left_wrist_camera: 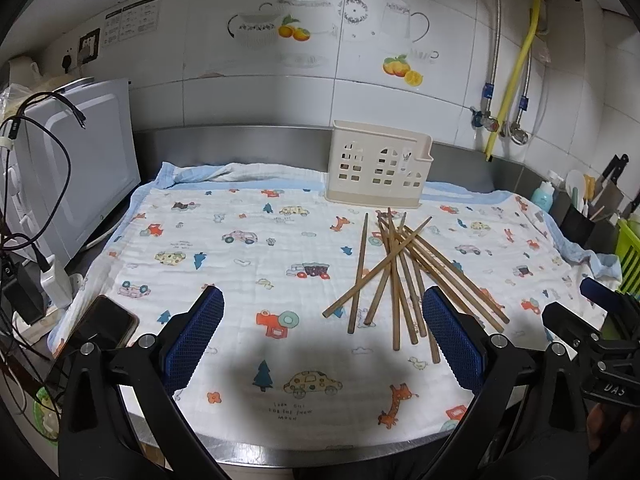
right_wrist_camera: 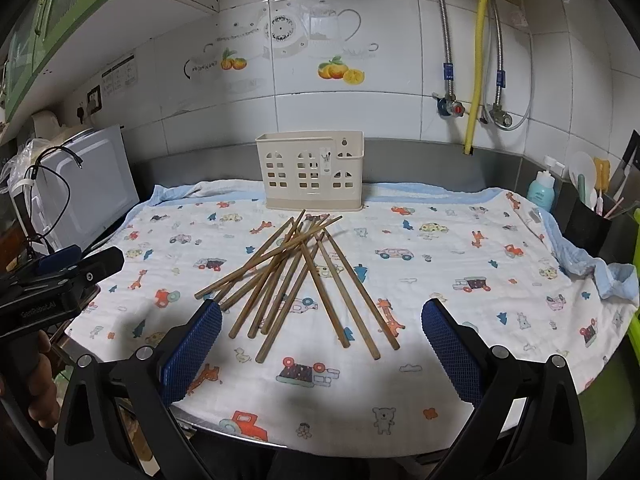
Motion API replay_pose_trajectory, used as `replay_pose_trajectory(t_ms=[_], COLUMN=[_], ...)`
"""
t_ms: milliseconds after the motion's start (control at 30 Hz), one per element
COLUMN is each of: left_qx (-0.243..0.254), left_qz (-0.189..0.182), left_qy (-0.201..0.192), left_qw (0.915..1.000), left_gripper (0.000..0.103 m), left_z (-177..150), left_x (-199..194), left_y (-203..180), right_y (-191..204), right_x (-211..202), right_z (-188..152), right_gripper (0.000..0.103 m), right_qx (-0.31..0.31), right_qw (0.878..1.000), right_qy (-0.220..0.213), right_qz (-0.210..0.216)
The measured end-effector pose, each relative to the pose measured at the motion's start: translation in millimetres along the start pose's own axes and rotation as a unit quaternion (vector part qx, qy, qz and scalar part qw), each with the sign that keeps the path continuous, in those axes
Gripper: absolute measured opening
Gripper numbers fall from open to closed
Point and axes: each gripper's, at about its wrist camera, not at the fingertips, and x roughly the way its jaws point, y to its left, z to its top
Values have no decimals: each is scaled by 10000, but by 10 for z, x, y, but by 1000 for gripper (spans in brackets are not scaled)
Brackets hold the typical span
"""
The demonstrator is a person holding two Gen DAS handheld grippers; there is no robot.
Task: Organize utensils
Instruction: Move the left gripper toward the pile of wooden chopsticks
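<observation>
Your brown wooden chopsticks (right_wrist_camera: 298, 276) lie in a crossed pile on the white cloth with little cars and animals (right_wrist_camera: 440, 280), in the middle of the counter. The cream plastic holder with window-shaped holes (right_wrist_camera: 312, 174) stands just behind them, at the far side, and I see nothing in it yet.

Your right tongs (right_wrist_camera: 322, 344) are spread wide and hold nothing. Your left tongs (left_wrist_camera: 322, 336) are spread wide too, also with nothing in them.

Here is what could go wrong. The sticks lie on top of each other, so if you pinch one, you may lift two, or flick the others off the near edge. They are thin and round, so one may slip or twist in the pads. The soft cloth may bunch up if you press down hard. The holder looks light, so a poke at its rim may tip it.

The left view shows a dark phone (left_wrist_camera: 106, 326) at the near left corner of the cloth; the right view does not. The right view shows green cupboards (right_wrist_camera: 60, 8) up on the left.
</observation>
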Motion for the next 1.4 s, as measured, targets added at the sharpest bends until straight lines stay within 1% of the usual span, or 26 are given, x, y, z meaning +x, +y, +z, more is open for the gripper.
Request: replay_pose_trajectory(t_ms=[700, 1167, 1400], left_qx=[128, 253, 463], left_qz=[-119, -322, -508], left_qy=[437, 783, 915], left_qw=[9989, 9961, 9934], left_gripper=[98, 97, 97], left_z=[32, 7, 11], left_x=[549, 972, 1150], left_y=[28, 25, 28], right_y=[-101, -210, -257], right_x=[425, 761, 910], right_z=[36, 35, 16], right_gripper=[97, 97, 97], right_qx=[-42, 76, 140], right_qw=[9994, 9980, 9970], right_qy=[330, 606, 735], right_qz=[58, 162, 179])
